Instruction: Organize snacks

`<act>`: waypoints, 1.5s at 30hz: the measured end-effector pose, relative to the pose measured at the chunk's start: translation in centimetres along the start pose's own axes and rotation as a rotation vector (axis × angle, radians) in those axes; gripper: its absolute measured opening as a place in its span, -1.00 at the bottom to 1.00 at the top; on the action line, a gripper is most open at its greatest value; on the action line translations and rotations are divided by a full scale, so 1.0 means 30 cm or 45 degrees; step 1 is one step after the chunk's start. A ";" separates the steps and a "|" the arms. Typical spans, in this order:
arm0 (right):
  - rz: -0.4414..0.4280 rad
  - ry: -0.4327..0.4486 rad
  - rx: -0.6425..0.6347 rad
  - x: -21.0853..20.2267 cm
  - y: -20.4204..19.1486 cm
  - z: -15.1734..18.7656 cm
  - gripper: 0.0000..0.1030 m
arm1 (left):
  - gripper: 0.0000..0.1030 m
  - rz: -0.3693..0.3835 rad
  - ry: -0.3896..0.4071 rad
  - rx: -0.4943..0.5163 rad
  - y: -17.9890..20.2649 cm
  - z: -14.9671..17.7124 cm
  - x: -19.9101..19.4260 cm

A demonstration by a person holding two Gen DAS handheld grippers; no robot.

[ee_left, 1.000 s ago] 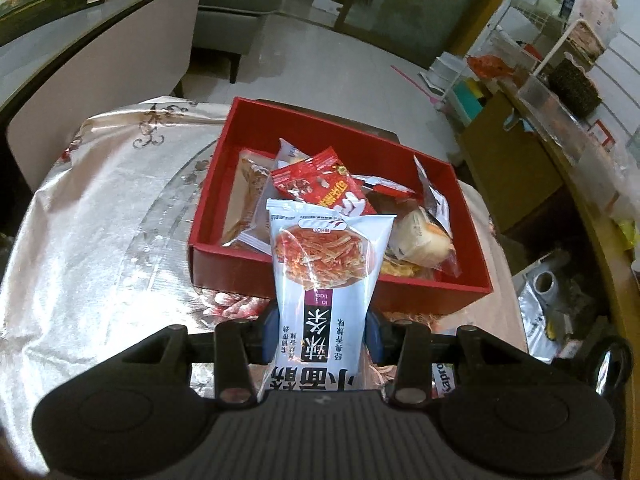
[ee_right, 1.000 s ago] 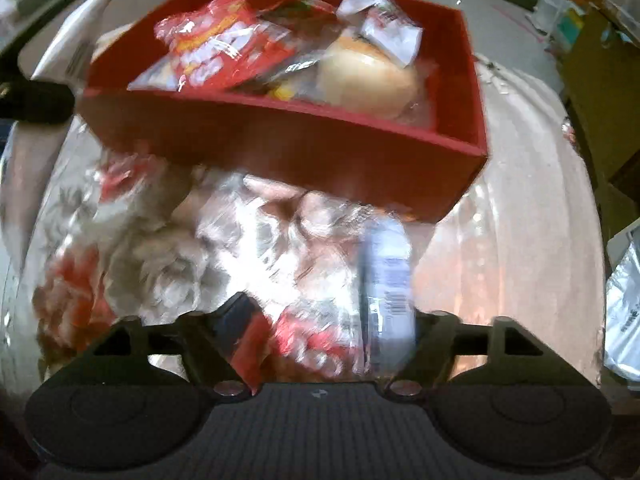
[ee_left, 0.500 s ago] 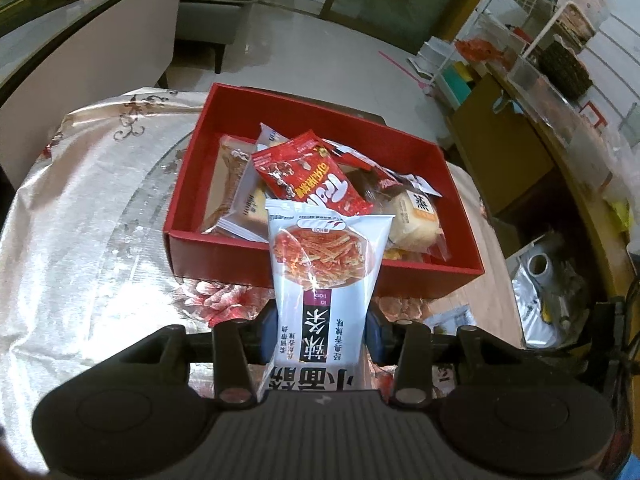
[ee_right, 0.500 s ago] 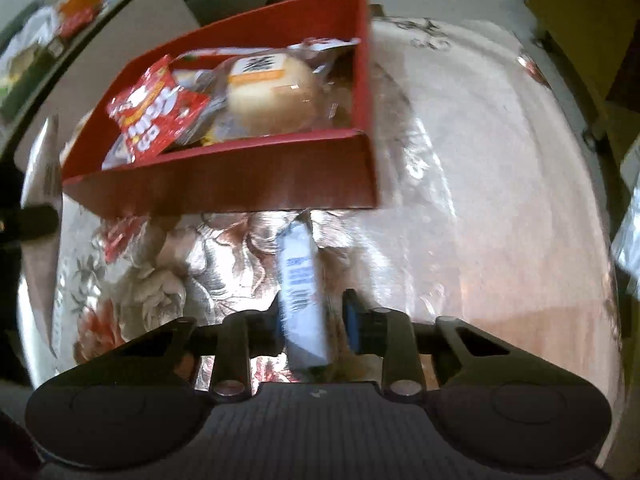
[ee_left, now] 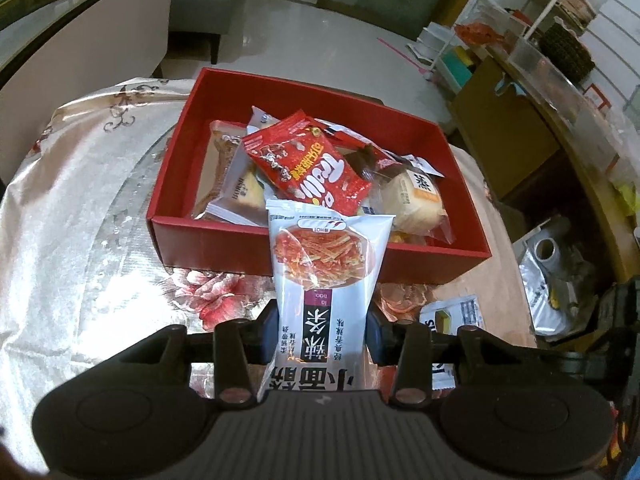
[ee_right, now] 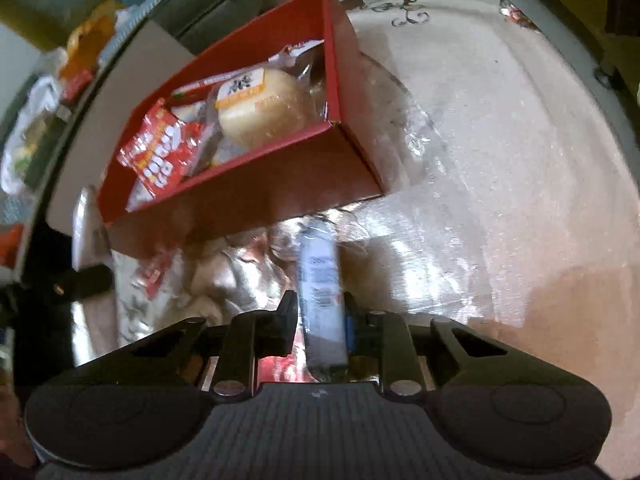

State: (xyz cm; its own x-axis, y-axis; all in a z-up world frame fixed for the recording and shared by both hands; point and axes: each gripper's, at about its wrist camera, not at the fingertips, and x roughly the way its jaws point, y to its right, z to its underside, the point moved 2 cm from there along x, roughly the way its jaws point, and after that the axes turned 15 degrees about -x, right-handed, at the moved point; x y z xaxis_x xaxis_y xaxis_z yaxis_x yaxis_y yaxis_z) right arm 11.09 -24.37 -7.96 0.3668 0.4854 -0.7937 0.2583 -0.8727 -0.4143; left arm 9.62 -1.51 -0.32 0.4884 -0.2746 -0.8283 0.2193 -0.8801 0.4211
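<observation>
Both grippers tilt steeply down over the table (ee_left: pixel 72 216): the left gripper (ee_left: pixel 322 330) has its jaws clamped on one white snack bag (ee_left: pixel 326 264) just before the near wall of the single red box (ee_left: pixel 176 184), and the right gripper (ee_right: pixel 320 314) is clamped on one slim white packet (ee_right: pixel 320 280) near the box's corner. The box holds several wrapped snacks, among them one red packet (ee_left: pixel 308 164) and one round bun (ee_left: pixel 412 200). Bare tablecloth lies open to the left of the box in the left wrist view and to its right in the right wrist view.

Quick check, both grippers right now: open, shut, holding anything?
Left gripper: shut on the white spicy-strip packet.
Right gripper: shut on a slim white-and-blue packet, seen edge-on and blurred.
</observation>
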 end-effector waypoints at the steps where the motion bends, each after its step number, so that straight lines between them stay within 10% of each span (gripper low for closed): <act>1: -0.006 0.008 0.007 -0.001 0.003 0.003 -0.40 | -0.30 -0.005 0.002 0.001 0.001 0.001 0.001; 13: -0.257 0.114 0.282 -0.019 0.092 0.038 -0.39 | -0.30 0.003 -0.083 -0.053 -0.019 0.030 0.052; 18: -0.175 0.073 0.220 -0.003 0.066 0.038 -0.32 | -0.30 -0.003 -0.098 -0.055 -0.023 0.034 0.062; 21: -0.062 0.063 0.118 -0.005 -0.016 0.009 0.25 | -0.30 -0.034 -0.093 -0.069 -0.034 0.032 0.067; 23: 0.072 0.015 -0.040 0.019 -0.103 -0.017 1.00 | -0.30 -0.037 -0.081 -0.077 -0.043 0.028 0.057; 27: 0.407 -0.117 -0.276 0.090 -0.197 -0.010 1.00 | -0.30 -0.068 -0.039 -0.107 -0.082 0.016 0.026; 32: 0.552 -0.224 -0.350 0.103 -0.212 0.017 1.00 | -0.30 -0.034 -0.036 -0.130 -0.117 0.004 -0.008; 45: 0.554 -0.190 -0.281 0.114 -0.190 0.002 1.00 | -0.30 -0.048 -0.049 -0.093 -0.107 0.017 -0.004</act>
State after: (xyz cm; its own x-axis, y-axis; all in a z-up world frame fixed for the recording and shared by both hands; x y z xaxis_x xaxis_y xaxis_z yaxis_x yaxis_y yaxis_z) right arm 10.81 -17.75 -8.34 0.3548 0.0529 -0.9334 0.2988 -0.9524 0.0596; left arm 8.44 1.13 -1.76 0.4464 -0.2572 -0.8571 0.2989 -0.8599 0.4138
